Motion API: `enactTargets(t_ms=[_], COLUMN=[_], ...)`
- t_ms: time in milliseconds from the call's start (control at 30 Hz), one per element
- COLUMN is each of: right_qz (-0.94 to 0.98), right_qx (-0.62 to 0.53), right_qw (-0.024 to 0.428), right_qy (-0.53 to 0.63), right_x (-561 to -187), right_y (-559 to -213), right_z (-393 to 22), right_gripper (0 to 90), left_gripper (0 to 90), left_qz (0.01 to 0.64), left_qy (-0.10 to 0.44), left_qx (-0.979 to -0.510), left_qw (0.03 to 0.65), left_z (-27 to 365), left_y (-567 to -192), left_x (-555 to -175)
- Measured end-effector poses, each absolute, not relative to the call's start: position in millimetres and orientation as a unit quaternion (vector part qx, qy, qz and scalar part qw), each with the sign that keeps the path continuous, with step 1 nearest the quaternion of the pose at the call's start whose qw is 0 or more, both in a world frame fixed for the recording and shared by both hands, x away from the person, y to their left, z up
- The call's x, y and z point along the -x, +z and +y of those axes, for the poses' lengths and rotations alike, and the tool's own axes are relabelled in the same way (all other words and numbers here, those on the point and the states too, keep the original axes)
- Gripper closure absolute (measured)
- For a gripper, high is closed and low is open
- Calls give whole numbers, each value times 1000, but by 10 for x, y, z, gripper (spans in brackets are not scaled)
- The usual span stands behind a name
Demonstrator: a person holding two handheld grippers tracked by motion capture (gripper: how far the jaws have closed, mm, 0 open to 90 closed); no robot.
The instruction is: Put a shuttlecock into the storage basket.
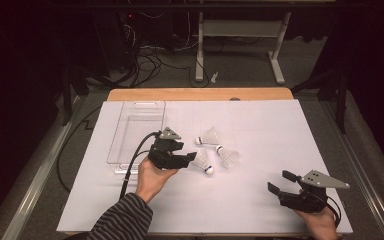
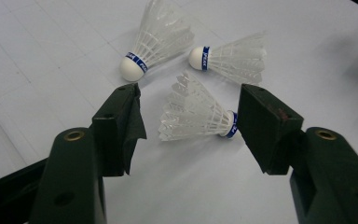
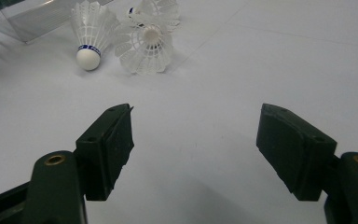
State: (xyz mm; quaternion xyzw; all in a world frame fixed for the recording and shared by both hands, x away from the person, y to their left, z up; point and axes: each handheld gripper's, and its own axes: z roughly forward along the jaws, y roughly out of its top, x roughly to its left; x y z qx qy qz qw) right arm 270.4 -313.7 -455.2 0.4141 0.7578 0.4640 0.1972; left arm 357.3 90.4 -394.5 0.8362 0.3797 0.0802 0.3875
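Three white feather shuttlecocks lie close together mid-table. The nearest shuttlecock [image 1: 203, 161] [image 2: 193, 114] [image 3: 89, 35] lies on its side between the jaws of my left gripper [image 1: 192, 159] [image 2: 191, 95]. The jaws stand wide: the cork end sits right at one pad, and the other pad is clear of the feathers. A second shuttlecock [image 1: 228, 156] [image 2: 233, 58] [image 3: 147, 46] and a third [image 1: 210, 136] [image 2: 158, 35] lie just beyond. My right gripper [image 1: 280, 181] [image 3: 196, 114] rests open near the table's front right with nothing between its fingers.
A clear plastic box [image 1: 137, 132] [image 3: 32, 18] stands left of the shuttlecocks, just behind my left hand. White paper [image 1: 280, 130] covers the table, with a wooden edge [image 1: 200, 94] at the far side. Table legs and cables are on the floor beyond.
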Motion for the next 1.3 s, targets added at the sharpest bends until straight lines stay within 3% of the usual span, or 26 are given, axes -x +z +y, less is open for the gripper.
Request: enactTargets(t_ms=[700, 1300], right_qz=[760, 762], right_qx=[-415, -413], right_qw=[194, 192], right_qy=[462, 459], right_x=[-2705, -2711], right_y=[-4557, -4564], right_z=[-3133, -3124], right_gripper=[277, 277], left_gripper=[483, 519], left_qz=[388, 390], left_qy=[7, -12], left_qx=[-860, -871], left_qw=[331, 298], left_z=[729, 628], left_y=[-4006, -4060], left_x=[-3822, -3955])
